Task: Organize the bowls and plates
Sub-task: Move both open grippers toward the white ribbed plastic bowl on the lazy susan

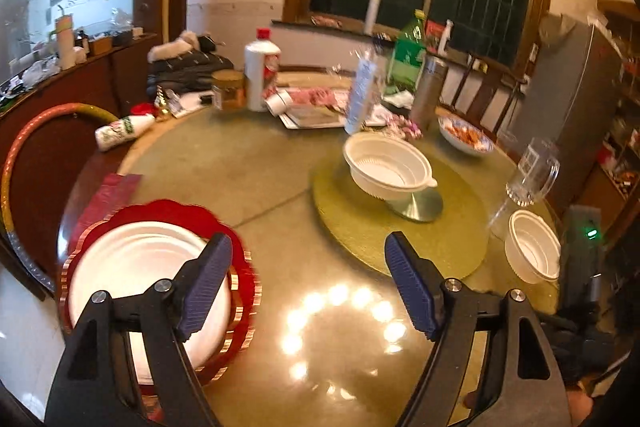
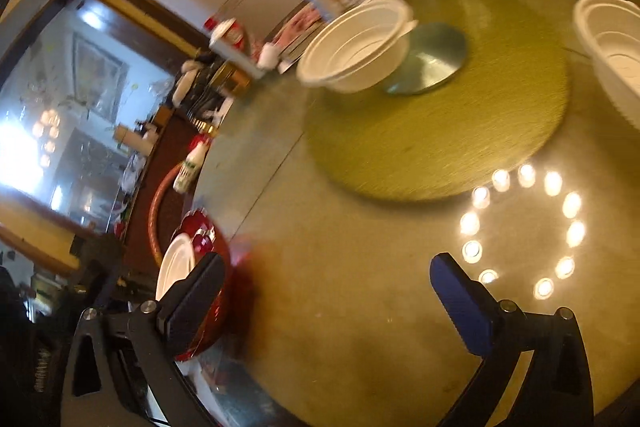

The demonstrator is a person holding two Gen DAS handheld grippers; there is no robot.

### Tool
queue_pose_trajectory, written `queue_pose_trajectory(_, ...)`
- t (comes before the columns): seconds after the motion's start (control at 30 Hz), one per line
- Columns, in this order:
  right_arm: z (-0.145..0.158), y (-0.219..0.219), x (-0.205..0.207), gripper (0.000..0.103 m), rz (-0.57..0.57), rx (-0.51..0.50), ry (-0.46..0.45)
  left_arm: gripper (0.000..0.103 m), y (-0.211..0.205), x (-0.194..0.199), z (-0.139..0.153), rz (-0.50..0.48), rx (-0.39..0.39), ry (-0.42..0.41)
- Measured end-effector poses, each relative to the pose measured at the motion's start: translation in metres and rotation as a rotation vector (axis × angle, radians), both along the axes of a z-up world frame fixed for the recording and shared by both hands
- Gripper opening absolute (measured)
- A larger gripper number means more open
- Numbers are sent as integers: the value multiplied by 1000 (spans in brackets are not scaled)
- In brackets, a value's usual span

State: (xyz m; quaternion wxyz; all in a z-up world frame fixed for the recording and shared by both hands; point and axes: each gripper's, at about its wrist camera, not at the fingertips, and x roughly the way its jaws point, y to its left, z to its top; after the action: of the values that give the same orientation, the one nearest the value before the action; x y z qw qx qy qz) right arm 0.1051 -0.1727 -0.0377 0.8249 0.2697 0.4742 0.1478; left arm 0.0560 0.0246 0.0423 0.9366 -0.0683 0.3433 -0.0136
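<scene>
A white plate (image 1: 136, 267) lies on a red scalloped plate (image 1: 176, 213) at the table's near left edge; both show in the right wrist view, white (image 2: 174, 263) on red (image 2: 200, 231). A white bowl (image 1: 386, 165) sits tilted on a metal disc (image 1: 416, 205) on the green turntable (image 1: 440, 247); it shows in the right wrist view (image 2: 356, 43). Another white bowl (image 1: 534, 247) stands at the right, also in the right wrist view (image 2: 612, 55). My left gripper (image 1: 308, 263) is open and empty above the table beside the plates. My right gripper (image 2: 326, 283) is open and empty.
Bottles, a jar (image 1: 229, 89), papers and a dish of food (image 1: 464, 137) crowd the table's far side. A clear glass jug (image 1: 532, 173) stands near the right bowl. A chair with a curved back (image 1: 48, 131) stands at the left. Lamp reflections shine on the table (image 1: 340, 327).
</scene>
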Motion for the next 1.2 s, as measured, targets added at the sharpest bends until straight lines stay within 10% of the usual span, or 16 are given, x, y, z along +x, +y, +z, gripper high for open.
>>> queue_pose_trajectory(0.47, -4, -39, 25, 103, -64, 5, -1, 79, -23, 63, -50, -2, 20, 133)
queue_pose_trajectory(1.2, 31, -53, 133, 97, -140, -159, -4, 79, -45, 144, -45, 53, 53, 159)
